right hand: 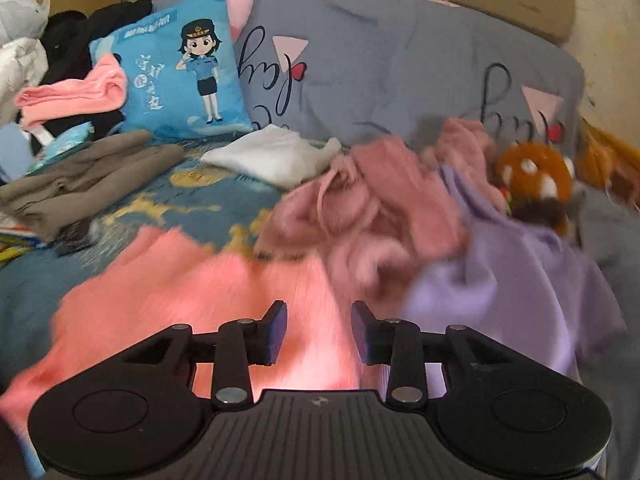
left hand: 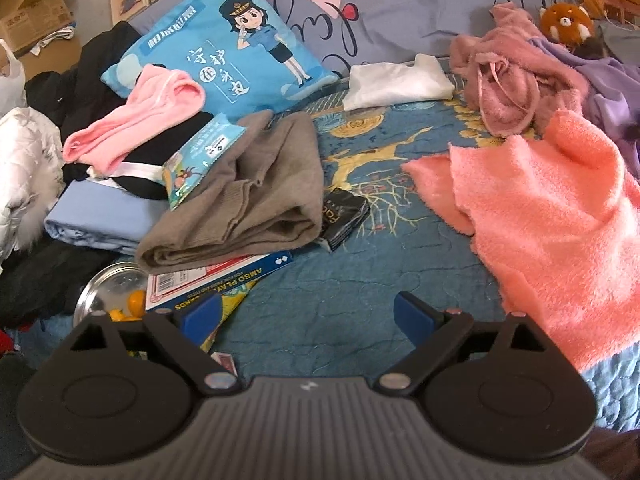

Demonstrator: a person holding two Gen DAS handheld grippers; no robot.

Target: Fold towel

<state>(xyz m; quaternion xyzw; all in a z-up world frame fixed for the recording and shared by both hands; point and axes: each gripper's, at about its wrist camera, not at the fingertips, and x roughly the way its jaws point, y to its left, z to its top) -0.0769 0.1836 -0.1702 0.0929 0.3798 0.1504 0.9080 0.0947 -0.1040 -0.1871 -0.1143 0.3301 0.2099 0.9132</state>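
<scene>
Currently the salmon towel (left hand: 552, 216) lies rumpled on the bed quilt (left hand: 320, 304), right of the left gripper (left hand: 308, 316) and directly beneath the right gripper (right hand: 319, 332), which is nearer. Both grippers are spread, holding nothing.

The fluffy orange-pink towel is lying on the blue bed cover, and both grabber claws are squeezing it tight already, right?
Not quite. The orange-pink towel does lie on the blue bed cover, but neither claw squeezes it. The left wrist view shows the left gripper open over bare cover. The right wrist view shows the right gripper open above the towel.
</scene>
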